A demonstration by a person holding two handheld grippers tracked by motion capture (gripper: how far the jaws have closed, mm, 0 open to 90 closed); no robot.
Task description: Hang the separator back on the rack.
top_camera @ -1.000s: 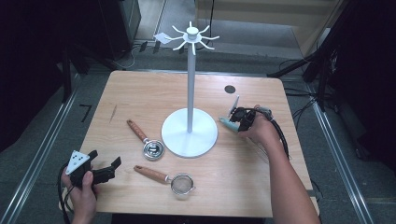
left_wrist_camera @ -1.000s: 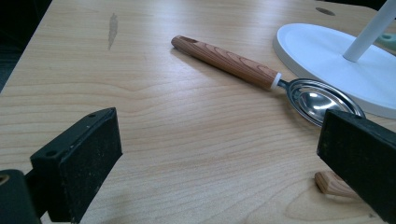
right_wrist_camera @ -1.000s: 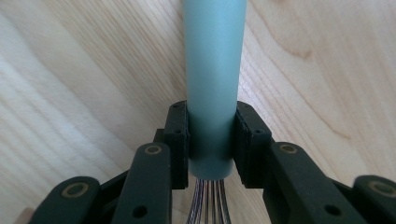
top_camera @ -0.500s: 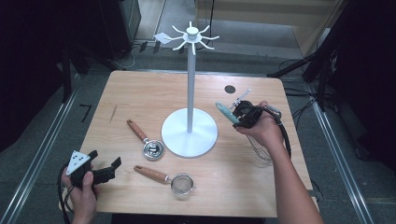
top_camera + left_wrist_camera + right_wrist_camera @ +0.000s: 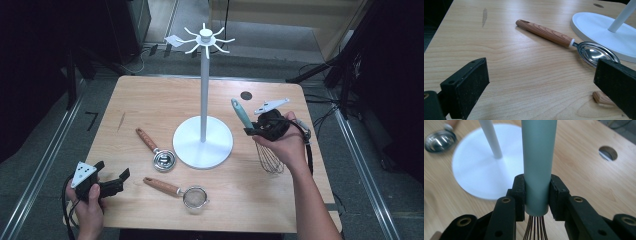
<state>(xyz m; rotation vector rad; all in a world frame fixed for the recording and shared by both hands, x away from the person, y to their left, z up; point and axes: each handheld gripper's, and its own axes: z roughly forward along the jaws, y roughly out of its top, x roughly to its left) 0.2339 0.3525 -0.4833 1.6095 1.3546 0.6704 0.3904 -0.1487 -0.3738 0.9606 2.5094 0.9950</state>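
Note:
My right gripper (image 5: 256, 131) is shut on a whisk (image 5: 243, 115) with a grey-green handle, held above the table to the right of the white hook stand (image 5: 203, 90). The wire head hangs below the hand (image 5: 270, 160), handle tip tilted up and left. In the right gripper view the handle (image 5: 538, 157) is clamped between both pads, wires (image 5: 535, 230) below. My left gripper (image 5: 111, 181) rests open at the table's front left corner, nothing between its jaws. A wooden-handled measuring spoon (image 5: 154, 148) lies left of the stand's base (image 5: 215, 150); its bowl (image 5: 594, 53) shows in the left gripper view.
A wooden-handled small strainer (image 5: 180, 191) lies near the front edge, right of the left gripper. A round cable hole (image 5: 245, 95) sits in the far right of the table (image 5: 150, 100). The stand's hook ring (image 5: 205, 40) is high above the table. Dark floor and rails surround the table.
The right hand has lifted the whisk off the table and swung its handle upward and left; the wire head now hangs below the hand. The left gripper has stayed put.

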